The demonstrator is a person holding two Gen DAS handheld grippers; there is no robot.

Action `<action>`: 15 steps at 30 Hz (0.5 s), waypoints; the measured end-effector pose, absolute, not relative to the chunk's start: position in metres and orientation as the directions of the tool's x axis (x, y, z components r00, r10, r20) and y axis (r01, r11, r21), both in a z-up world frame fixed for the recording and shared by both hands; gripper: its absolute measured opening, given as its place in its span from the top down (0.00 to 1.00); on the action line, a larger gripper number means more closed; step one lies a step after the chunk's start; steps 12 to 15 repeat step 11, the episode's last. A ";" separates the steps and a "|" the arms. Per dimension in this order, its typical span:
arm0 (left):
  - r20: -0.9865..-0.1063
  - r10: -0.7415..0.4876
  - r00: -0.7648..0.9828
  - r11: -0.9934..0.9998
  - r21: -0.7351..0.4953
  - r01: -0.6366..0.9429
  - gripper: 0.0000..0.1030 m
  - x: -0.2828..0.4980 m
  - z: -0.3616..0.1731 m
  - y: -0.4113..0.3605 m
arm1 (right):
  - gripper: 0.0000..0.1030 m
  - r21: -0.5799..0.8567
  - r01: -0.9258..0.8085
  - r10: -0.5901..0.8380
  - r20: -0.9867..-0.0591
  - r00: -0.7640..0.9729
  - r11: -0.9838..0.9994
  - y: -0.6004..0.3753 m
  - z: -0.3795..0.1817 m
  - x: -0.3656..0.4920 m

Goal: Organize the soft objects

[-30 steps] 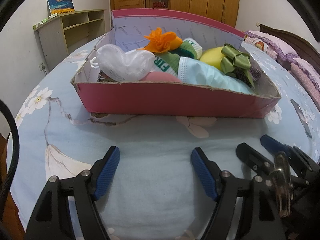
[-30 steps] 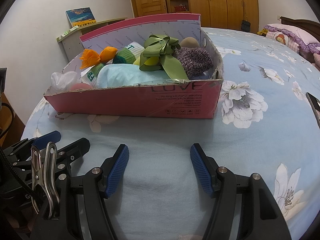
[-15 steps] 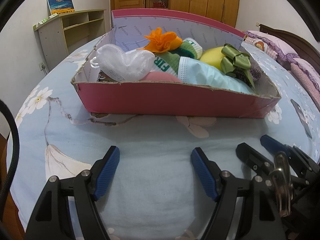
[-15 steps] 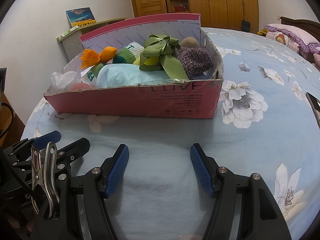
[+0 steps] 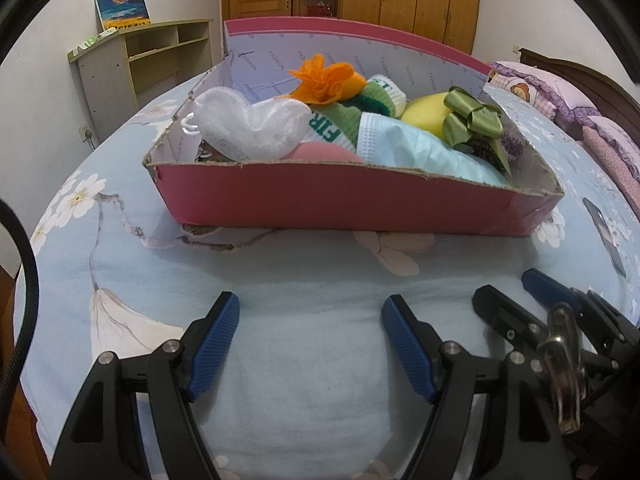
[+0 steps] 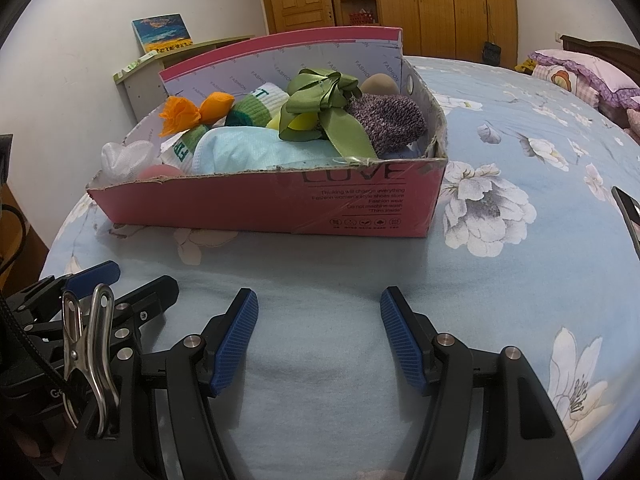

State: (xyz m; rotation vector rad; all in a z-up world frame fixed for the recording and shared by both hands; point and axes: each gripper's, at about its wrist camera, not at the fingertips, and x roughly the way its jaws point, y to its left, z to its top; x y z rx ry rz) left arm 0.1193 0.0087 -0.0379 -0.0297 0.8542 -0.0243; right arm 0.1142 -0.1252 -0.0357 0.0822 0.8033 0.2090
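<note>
A pink cardboard box (image 5: 340, 204) (image 6: 280, 204) sits on the blue floral bed sheet. It holds several soft things: a white mesh pouf (image 5: 244, 128), an orange cloth flower (image 5: 326, 80), a green and white sock (image 5: 344, 120), a light blue face mask (image 5: 412, 148), a yellow sponge (image 5: 424, 114), a green ribbon bow (image 6: 320, 104) and a purple knitted sock (image 6: 386, 120). My left gripper (image 5: 310, 320) is open and empty, low over the sheet in front of the box. My right gripper (image 6: 318, 316) is open and empty beside it.
A dark phone (image 5: 604, 236) (image 6: 628, 216) lies on the sheet to the right of the box. A low shelf unit (image 5: 148, 64) stands by the left wall. Pink pillows (image 5: 560, 96) lie at the far right. Wooden wardrobes stand behind.
</note>
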 end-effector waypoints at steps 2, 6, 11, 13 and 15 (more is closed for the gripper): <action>-0.752 -0.035 0.659 0.999 -0.038 0.010 0.24 0.119 -0.039 0.009 | 0.36 0.151 -0.155 0.216 -0.704 0.676 0.976 -0.125 -0.036 0.115; -0.748 -0.038 0.662 0.999 -0.042 0.010 0.24 0.118 -0.040 0.010 | 0.36 0.147 -0.154 0.213 -0.705 0.676 0.977 -0.124 -0.036 0.114; -0.754 -0.051 0.655 0.998 -0.054 0.017 0.24 0.117 -0.040 0.014 | 0.36 0.144 -0.149 0.207 -0.714 0.669 0.978 -0.123 -0.034 0.114; -0.754 -0.051 0.655 0.998 -0.054 0.017 0.24 0.117 -0.040 0.014 | 0.36 0.144 -0.149 0.207 -0.714 0.669 0.978 -0.123 -0.034 0.114; -0.754 -0.051 0.655 0.998 -0.054 0.017 0.24 0.117 -0.040 0.014 | 0.36 0.144 -0.149 0.207 -0.714 0.669 0.978 -0.123 -0.034 0.114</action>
